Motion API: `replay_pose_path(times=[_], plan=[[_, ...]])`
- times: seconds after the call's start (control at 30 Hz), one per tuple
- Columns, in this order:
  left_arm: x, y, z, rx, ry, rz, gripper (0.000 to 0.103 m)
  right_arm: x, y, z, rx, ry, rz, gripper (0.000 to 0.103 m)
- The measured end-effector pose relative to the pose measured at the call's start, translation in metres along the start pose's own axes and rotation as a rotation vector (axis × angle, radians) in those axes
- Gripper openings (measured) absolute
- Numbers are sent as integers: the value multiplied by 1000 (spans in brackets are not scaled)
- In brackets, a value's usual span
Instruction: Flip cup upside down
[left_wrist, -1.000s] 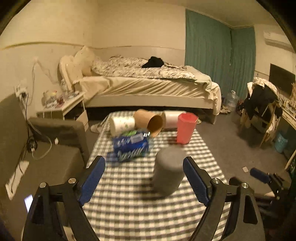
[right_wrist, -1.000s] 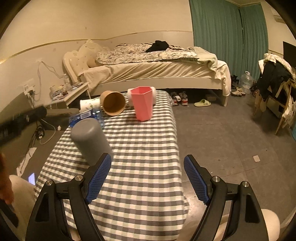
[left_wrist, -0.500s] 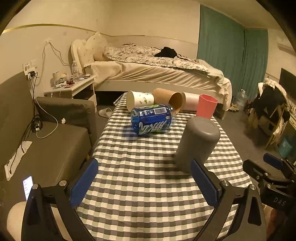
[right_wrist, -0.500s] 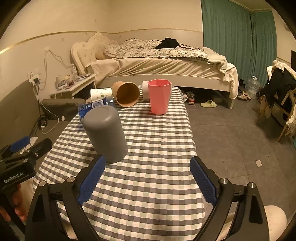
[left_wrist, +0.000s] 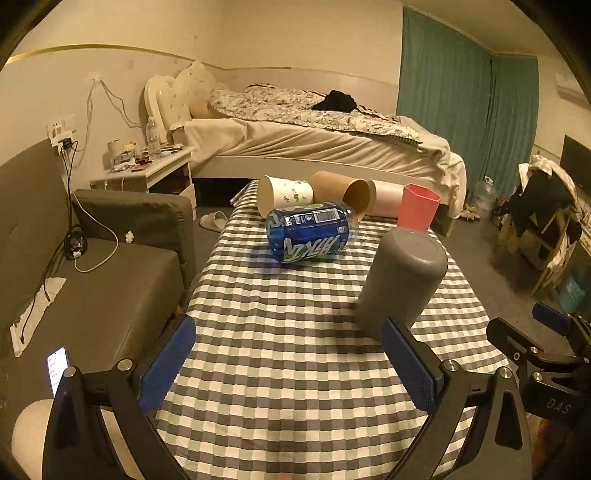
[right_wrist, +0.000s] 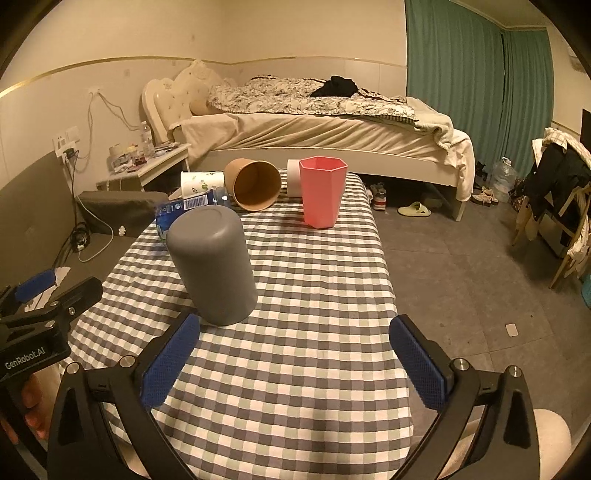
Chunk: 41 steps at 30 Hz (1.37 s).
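A grey cup (left_wrist: 400, 282) stands upside down on the checked table (left_wrist: 295, 354); it also shows in the right wrist view (right_wrist: 214, 266). My left gripper (left_wrist: 288, 365) is open and empty, pulled back near the table's front edge, with the cup just beyond its right finger. My right gripper (right_wrist: 291, 365) is open and empty, with the cup just beyond its left finger. A pink cup (right_wrist: 322, 191) stands upright at the far end of the table (right_wrist: 295, 369).
A blue can (left_wrist: 312, 230) lies on its side mid-table. A brown paper cup (right_wrist: 254, 183), a white printed cup (left_wrist: 284, 192) and a white roll (left_wrist: 386, 198) lie at the far end. A sofa (left_wrist: 92, 288) is left; the bed (right_wrist: 314, 125) is behind.
Both grippers have drawn back toward the table's near edge, away from the grey cup. The cup stays upside down where it stood.
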<state>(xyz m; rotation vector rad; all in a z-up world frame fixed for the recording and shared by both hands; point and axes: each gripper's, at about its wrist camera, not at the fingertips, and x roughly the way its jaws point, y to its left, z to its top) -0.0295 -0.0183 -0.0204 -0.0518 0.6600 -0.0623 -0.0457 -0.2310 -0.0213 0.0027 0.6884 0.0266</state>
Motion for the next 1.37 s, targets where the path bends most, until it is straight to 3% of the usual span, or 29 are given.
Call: replay_pose_path(times=[1.37], plan=[[2, 8, -3, -25, 5, 30, 103, 1, -2, -1, 10, 7, -11, 103]])
